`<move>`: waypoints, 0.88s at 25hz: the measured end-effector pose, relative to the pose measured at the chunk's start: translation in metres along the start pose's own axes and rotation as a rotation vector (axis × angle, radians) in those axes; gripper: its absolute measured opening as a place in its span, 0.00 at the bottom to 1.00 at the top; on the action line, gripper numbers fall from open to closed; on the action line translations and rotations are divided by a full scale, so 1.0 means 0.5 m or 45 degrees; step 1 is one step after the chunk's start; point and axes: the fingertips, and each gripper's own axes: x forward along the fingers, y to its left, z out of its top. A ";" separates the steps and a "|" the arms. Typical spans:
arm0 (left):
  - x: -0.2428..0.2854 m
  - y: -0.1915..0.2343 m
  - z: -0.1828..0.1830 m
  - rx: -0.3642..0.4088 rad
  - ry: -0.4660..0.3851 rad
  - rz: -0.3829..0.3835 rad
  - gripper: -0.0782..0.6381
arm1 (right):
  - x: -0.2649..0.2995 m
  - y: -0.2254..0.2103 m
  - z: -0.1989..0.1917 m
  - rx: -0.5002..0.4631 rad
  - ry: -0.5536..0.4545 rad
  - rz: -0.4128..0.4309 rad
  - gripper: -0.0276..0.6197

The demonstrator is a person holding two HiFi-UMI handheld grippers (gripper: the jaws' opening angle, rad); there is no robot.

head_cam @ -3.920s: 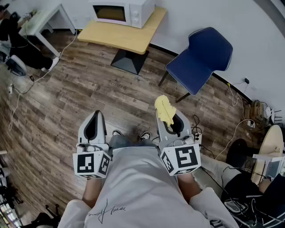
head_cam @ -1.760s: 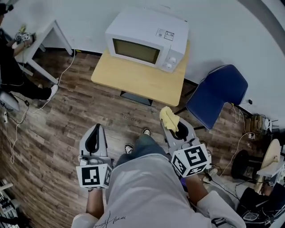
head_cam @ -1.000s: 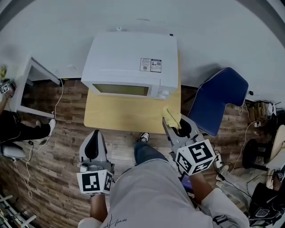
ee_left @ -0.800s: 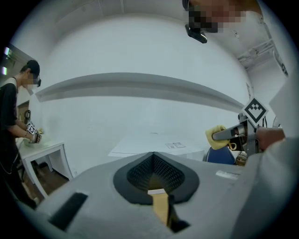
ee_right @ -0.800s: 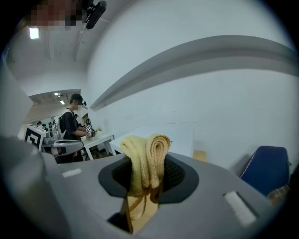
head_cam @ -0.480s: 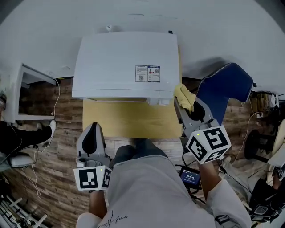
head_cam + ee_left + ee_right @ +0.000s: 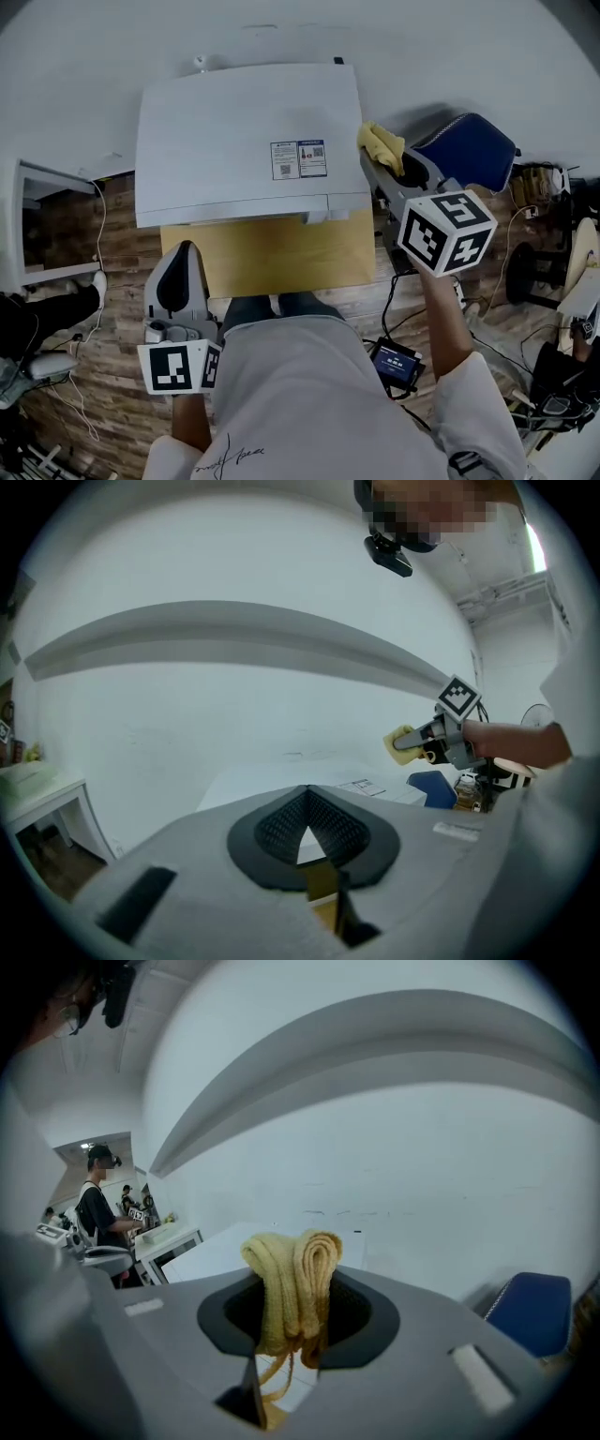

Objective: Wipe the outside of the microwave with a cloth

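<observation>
**Two grippers, one wad of yellow cloth beside the microwave**

The right gripper (image 7: 376, 161) has its jaws pinched on a cloth (image 7: 292, 1279) – a soft, ribbed yellow fabric folded into two thick loops that bulge above the jaw tips, with a few loose threads hanging down between the jaws. The black pads are pressed into the fold on both sides. The microwave (image 7: 234, 141) lies just left of these jaws and lower down: a white, boxy appliance with a smooth, flat top that carries a small printed label. The cloth sits at the rear right corner of that top. From the left gripper view it looks raised clear of the surface rather than resting on it. To the right of the same jaws is a blue chair (image 7: 469, 155) with a curved, matte shell.

The left gripper (image 7: 180, 251) is held low and well apart from the cloth, its grey jaws brought together with nothing between the textured black pads – only a small triangular chink shows at their base. Ahead of its tip is the pale wooden table (image 7: 281, 258), and beyond that the front edge of the microwave.
</observation>
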 end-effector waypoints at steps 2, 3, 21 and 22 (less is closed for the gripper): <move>0.015 0.010 0.006 -0.004 -0.003 -0.052 0.10 | 0.032 -0.003 0.005 -0.008 0.079 0.005 0.23; 0.021 0.016 0.011 0.002 -0.008 -0.073 0.10 | 0.046 -0.007 0.011 -0.014 0.108 -0.006 0.23; 0.036 0.177 0.037 0.042 -0.031 -0.239 0.10 | 0.289 -0.215 0.070 0.006 0.559 -0.459 0.23; 0.038 0.183 0.035 0.038 -0.028 -0.246 0.10 | 0.297 -0.219 0.066 0.009 0.592 -0.474 0.23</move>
